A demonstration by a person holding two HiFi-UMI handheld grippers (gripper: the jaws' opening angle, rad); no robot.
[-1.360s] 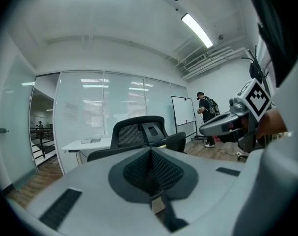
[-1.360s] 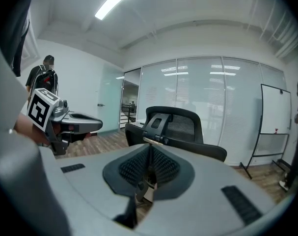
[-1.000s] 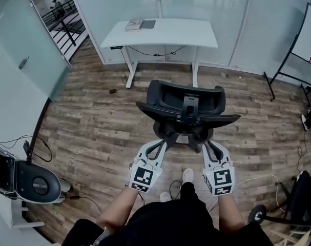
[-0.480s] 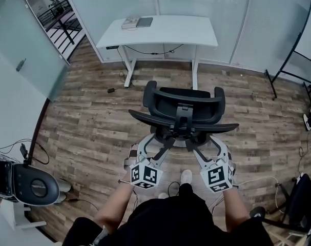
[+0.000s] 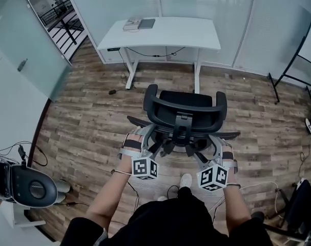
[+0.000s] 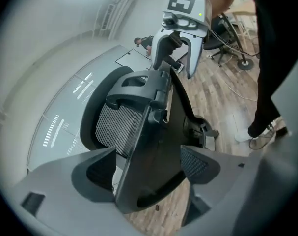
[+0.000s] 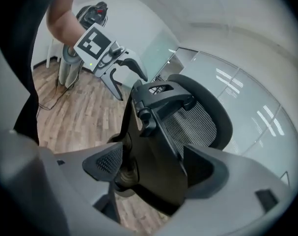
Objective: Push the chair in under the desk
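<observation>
Left gripper released round left armrest, right gripper released round right armrest, jaws just opened; chair short of table.

No words, numbers or brand names are showing clearly enough to read. The only printed signs are black-and-white square marker patterns, sitting on the white cube of the left gripper and on the matching cube of the right gripper, and they are carrying no legible letters.
</observation>
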